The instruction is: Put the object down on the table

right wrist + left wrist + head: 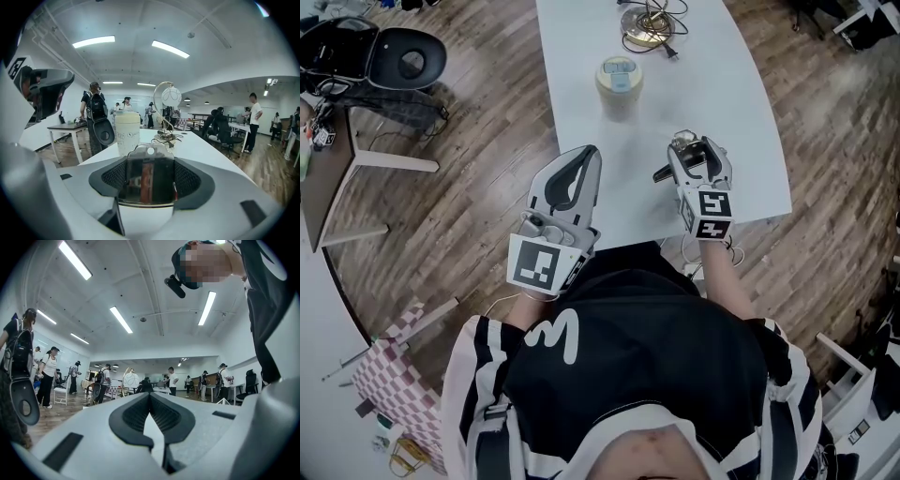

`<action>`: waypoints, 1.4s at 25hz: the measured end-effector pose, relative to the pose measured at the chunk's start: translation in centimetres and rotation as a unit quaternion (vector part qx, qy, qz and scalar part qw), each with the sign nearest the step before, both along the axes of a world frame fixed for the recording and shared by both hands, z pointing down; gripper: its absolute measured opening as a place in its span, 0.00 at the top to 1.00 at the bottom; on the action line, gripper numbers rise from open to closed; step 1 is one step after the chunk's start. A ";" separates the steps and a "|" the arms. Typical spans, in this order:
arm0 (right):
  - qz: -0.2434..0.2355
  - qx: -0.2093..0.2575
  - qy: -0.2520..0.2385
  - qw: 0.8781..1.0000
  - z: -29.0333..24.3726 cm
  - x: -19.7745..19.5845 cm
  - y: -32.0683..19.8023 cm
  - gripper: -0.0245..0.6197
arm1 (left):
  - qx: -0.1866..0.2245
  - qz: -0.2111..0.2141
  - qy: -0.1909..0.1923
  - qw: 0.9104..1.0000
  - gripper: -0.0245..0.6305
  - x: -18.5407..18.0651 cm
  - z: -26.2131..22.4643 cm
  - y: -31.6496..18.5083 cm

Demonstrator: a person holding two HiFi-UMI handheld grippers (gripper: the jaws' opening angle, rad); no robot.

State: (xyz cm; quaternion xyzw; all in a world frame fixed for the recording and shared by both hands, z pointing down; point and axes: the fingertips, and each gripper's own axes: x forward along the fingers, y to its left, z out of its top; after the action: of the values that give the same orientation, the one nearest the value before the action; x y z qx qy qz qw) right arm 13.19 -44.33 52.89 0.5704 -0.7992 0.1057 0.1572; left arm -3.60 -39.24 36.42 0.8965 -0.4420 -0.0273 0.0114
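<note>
White tabletop (712, 112) runs away from the person, with wooden floor (487, 122) on both sides. The right gripper (686, 150) is over the near end of it, and its jaws are clamped on a small clear packet (149, 176). The packet has 1 round hang hole at the top and a red strip inside. It stands upright between the dark ribbed pads (190, 180), its top poking just past them. In the head view the packet (682, 143) is only a pale glint at the jaw tips, and I cannot tell whether it touches the tabletop.

The left gripper (586, 155) sits at the tabletop's left edge, well apart from the right one. It is tilted up towards the ceiling lights. Its jaws are pressed together at the tips with nothing between them (150, 399).

Further along the tabletop stands a cream cup (619, 86) with a lid, straight ahead of the packet. Beyond the cup lies a tangle of cable (661, 33) beside a round lamp base (639, 28). A black chair (403, 58) stands on the floor to the left.
</note>
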 end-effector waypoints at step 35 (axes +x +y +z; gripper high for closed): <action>-0.024 -0.067 0.052 0.996 5.8 -0.8 -0.7 0.51 | -0.004 -0.039 0.003 0.999 0.96 -2.4 -0.2 2.1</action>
State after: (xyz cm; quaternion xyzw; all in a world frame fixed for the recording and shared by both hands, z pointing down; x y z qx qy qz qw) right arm 12.43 -45.07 58.65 0.5440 -0.7945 0.1258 0.2387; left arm -6.03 -37.18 36.23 0.8784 -0.4767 -0.0291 0.0155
